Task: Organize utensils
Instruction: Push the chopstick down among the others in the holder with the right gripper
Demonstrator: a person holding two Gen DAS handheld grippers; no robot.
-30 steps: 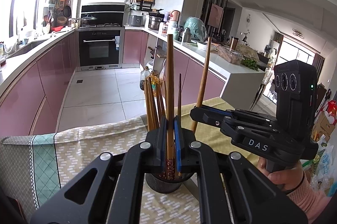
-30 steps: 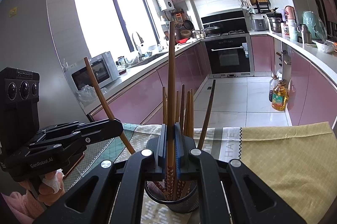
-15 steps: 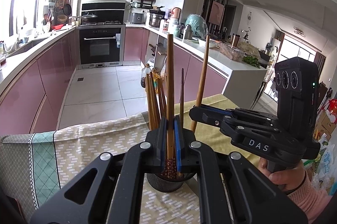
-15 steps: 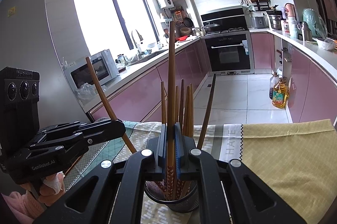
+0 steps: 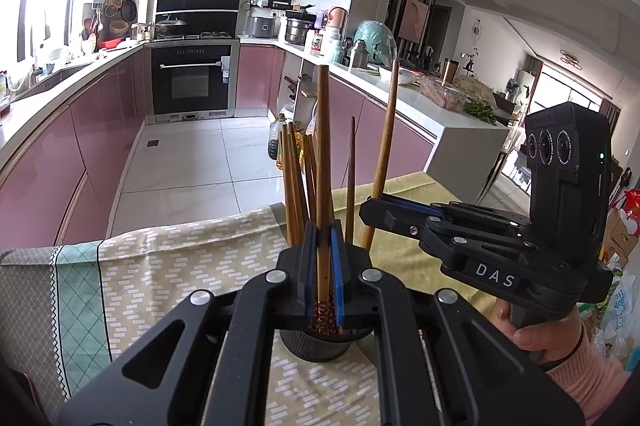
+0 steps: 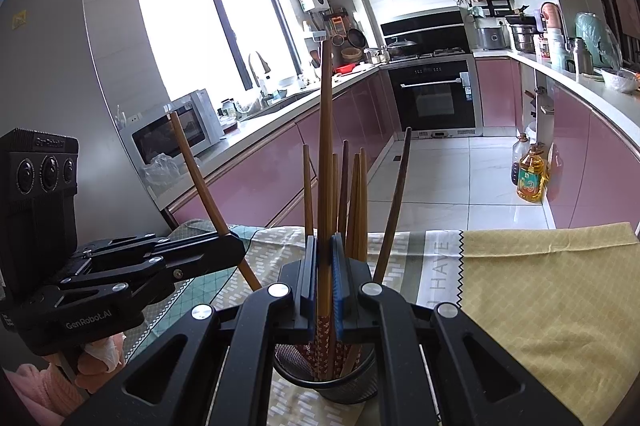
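Note:
A black mesh holder stands on the table with several brown chopsticks upright in it. My left gripper is shut on one chopstick, held upright with its patterned lower end over the holder. My right gripper is shut on another chopstick, also upright over the holder. In the left wrist view the right gripper comes in from the right with its chopstick. In the right wrist view the left gripper comes in from the left with its chopstick.
The table carries a patterned cloth and a yellow cloth. Beyond its far edge lie the kitchen floor, pink cabinets and oil bottles.
Both grippers keep their chopsticks gripped over the holder. The views have shifted only slightly; the chopsticks sit a little lower toward the holder.

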